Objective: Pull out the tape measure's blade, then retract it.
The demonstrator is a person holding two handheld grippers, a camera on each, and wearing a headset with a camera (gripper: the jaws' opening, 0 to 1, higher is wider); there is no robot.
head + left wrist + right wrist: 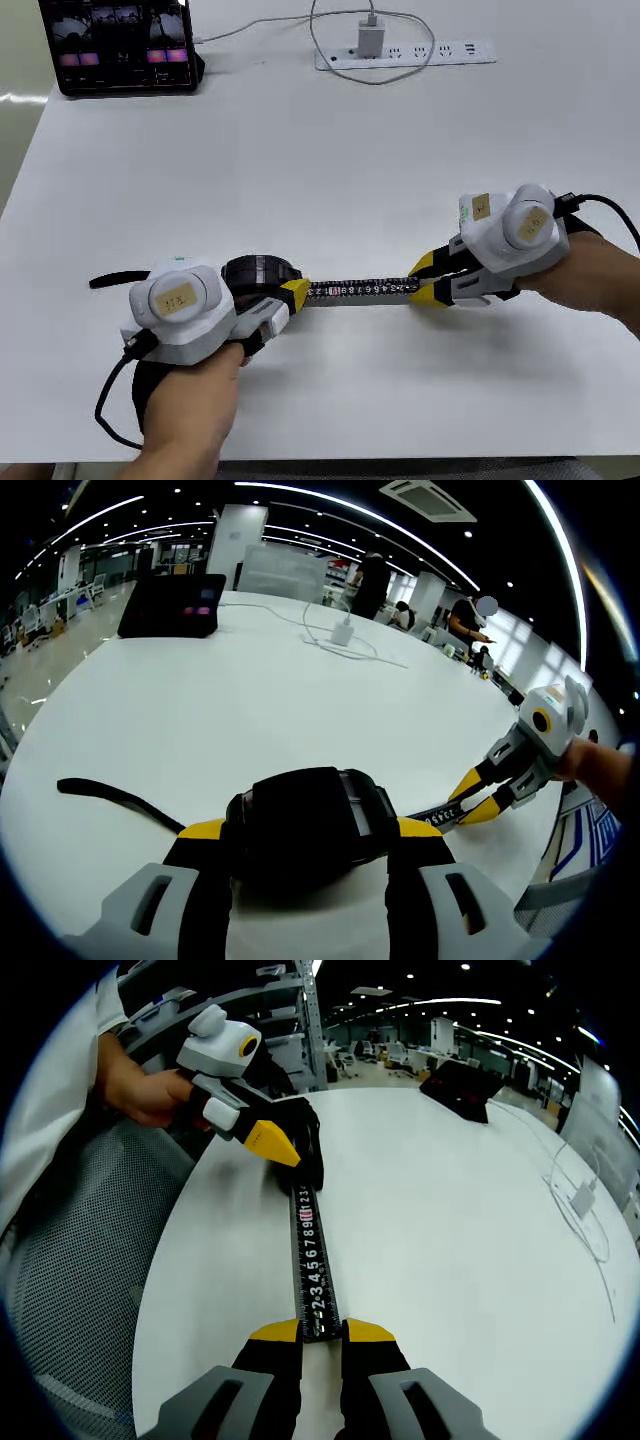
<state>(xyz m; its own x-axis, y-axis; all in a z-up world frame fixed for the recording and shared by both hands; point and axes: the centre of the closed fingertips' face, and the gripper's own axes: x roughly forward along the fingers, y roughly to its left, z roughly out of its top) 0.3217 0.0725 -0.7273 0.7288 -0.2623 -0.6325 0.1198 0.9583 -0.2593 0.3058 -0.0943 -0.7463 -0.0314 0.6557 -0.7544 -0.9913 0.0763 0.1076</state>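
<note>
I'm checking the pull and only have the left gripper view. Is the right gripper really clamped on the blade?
Observer: Yes. The right gripper view shows the right gripper shut on the tip of the blade.
Operator: Which way is the scale facing?
Observer: Up, with the low numbers at the right gripper's jaws.
Operator: Any kink along it?
Observer: None. In the head view it runs straight from the case to the right gripper, low over the table.
</note>
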